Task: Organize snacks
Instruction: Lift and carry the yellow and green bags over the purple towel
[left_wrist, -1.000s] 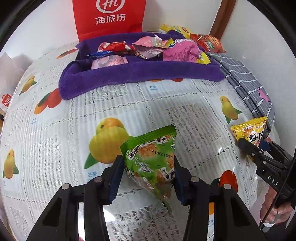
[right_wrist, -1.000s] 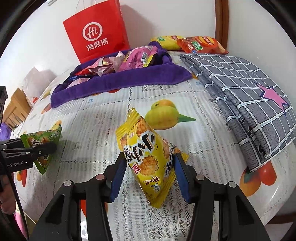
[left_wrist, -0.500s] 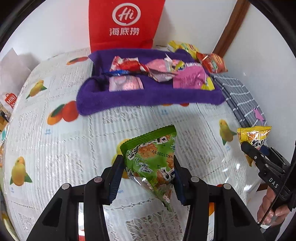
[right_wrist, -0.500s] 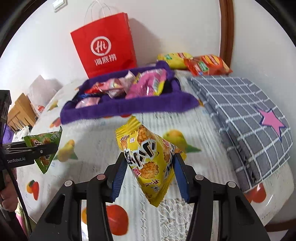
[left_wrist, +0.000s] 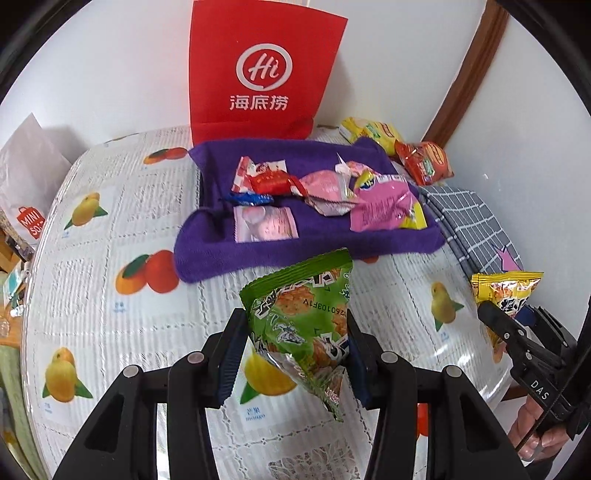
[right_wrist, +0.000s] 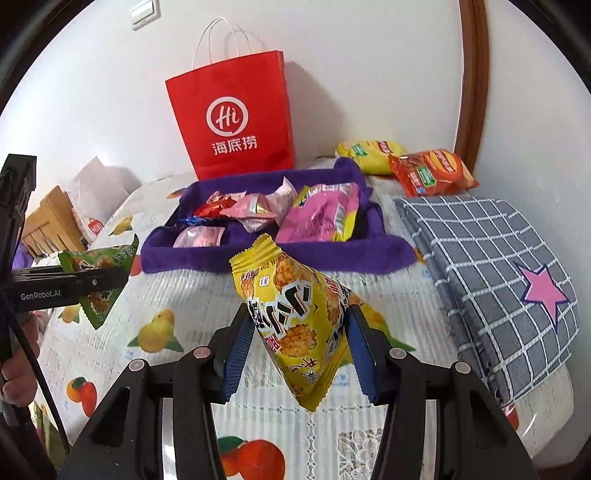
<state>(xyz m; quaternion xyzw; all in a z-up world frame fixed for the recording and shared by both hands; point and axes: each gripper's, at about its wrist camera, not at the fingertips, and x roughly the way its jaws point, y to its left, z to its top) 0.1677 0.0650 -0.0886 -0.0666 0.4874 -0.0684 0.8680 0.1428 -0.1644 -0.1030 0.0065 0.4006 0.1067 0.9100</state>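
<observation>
My left gripper (left_wrist: 293, 341) is shut on a green snack packet (left_wrist: 306, 325) and holds it above the table, short of the purple towel (left_wrist: 258, 254). My right gripper (right_wrist: 299, 343) is shut on a yellow snack packet (right_wrist: 295, 317), also held in the air. Each gripper shows in the other's view: the right one (left_wrist: 517, 332) with the yellow packet (left_wrist: 506, 291), the left one (right_wrist: 74, 284) with the green packet (right_wrist: 99, 273). The purple towel (right_wrist: 280, 258) carries several pink, red and blue snack packets (left_wrist: 317, 192).
A red paper bag (left_wrist: 258, 74) stands against the wall behind the towel. A yellow packet (right_wrist: 369, 155) and an orange packet (right_wrist: 432, 171) lie at the back right. A folded grey checked cloth (right_wrist: 491, 266) lies on the right. The fruit-print tablecloth (left_wrist: 129, 240) covers the table.
Both grippers have risen and pulled back from the table with their packets. The towel and red bag now show from higher up.
</observation>
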